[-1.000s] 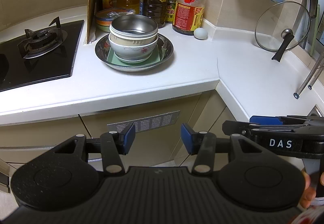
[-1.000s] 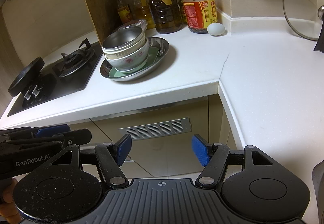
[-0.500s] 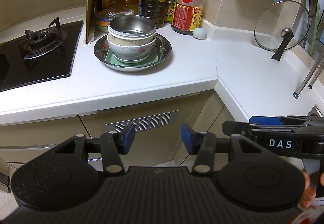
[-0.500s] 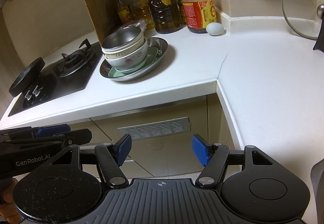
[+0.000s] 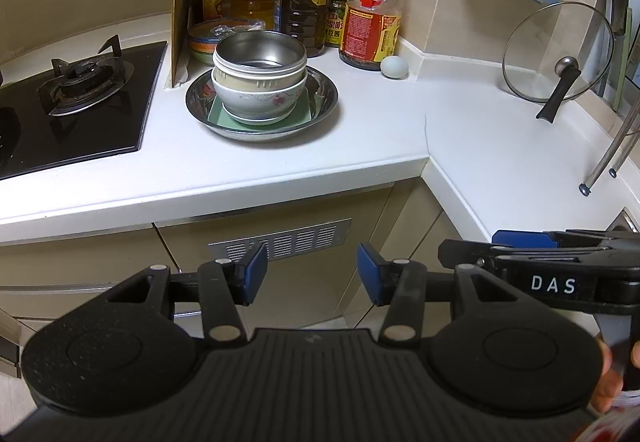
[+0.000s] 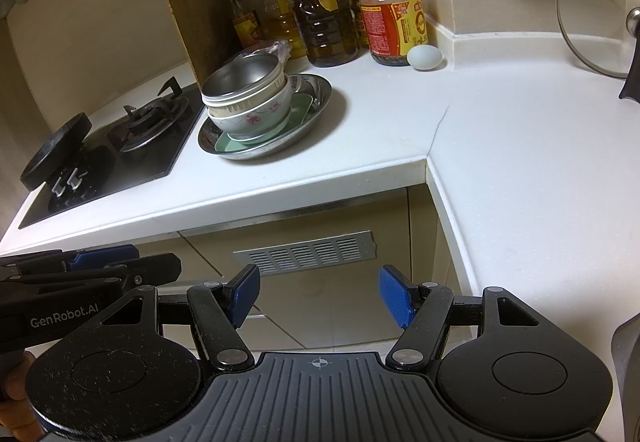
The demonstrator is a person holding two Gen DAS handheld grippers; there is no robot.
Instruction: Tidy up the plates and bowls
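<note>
Short of the counter edge, both sets of fingers — left gripper (image 5: pixel 312 274), right gripper (image 6: pixel 319 295) — stand spread, holding nothing.

A white counter (image 5: pixel 280 162) bends round a corner. On it sits a big metal dish (image 5: pixel 328 102). Inside the dish lies a green square plate (image 5: pixel 306 110), and on that plate stands a white bowl with flowers (image 5: pixel 260 102). A cream bowl (image 5: pixel 256 80) sits in the white bowl, and a shiny metal bowl (image 5: pixel 260 52) sits on top.

Left of the dish is a black stove (image 5: pixel 80 102). Behind the dish stand bottles (image 5: pixel 304 2). Behind and to the right of the dish is a pale egg (image 5: pixel 394 66). Far right of the dish, a glass lid (image 5: pixel 556 50) leans on the wall.

In front of the dish, off the counter, the left gripper (image 5: pixel 312 274) has its blue pads apart with nothing between them. The right gripper (image 5: pixel 560 274) pokes in from the right.
</note>
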